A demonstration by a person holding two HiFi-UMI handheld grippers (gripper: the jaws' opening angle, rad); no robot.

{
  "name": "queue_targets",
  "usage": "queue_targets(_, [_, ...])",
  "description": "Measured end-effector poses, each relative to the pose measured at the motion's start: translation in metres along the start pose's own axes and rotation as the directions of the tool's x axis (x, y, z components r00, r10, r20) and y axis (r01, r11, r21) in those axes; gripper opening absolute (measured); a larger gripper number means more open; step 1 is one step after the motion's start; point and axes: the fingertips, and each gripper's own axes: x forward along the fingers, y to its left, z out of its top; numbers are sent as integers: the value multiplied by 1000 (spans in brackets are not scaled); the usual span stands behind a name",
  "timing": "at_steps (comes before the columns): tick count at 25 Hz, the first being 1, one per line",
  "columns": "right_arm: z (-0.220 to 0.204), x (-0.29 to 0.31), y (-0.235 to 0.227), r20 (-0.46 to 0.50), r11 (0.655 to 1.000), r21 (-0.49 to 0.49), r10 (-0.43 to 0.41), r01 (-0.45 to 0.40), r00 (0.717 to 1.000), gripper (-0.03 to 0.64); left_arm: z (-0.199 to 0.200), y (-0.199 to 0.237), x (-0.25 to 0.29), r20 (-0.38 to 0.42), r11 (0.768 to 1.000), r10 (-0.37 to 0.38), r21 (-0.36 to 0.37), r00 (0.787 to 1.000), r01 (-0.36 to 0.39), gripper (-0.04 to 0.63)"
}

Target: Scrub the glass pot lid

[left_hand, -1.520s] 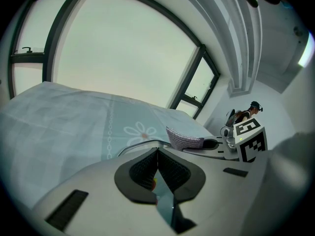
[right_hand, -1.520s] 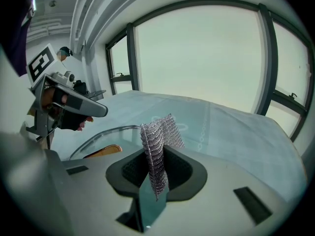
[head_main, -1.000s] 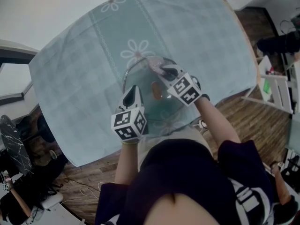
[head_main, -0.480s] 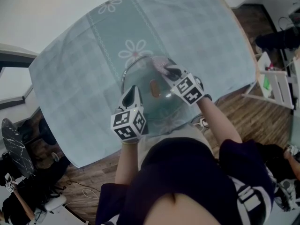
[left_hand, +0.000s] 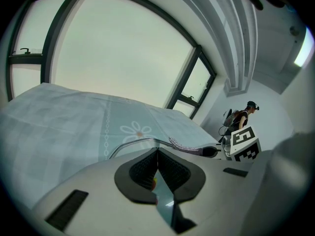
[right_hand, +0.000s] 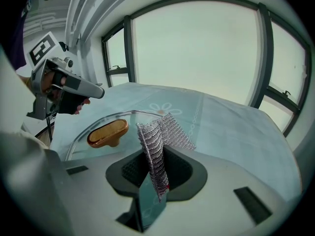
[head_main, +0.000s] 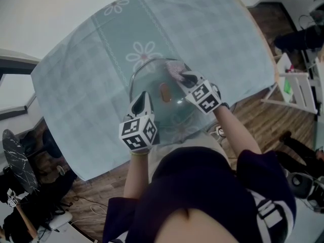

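The right hand-held gripper (head_main: pixel 183 76) pinches a grey mesh cloth (right_hand: pixel 156 146) on the glass pot lid (head_main: pixel 149 78); the left hand-held gripper (head_main: pixel 143 96), jaws pressed together, sits at its rim

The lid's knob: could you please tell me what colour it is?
The knob is shiny golden brown, clearest in the right gripper view.

Left hand-held gripper (head_main: pixel 143 99) closed — right hand-held gripper (head_main: pixel 183 77) clamped, both pitched down.
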Motion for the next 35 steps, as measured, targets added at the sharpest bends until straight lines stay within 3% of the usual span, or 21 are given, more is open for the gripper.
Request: queue_targets(35, [-56,-44,52,-50,1000,-7,28,-28,998,77,-35,-34,-49,21,1000,5,4,1000,-5,0])
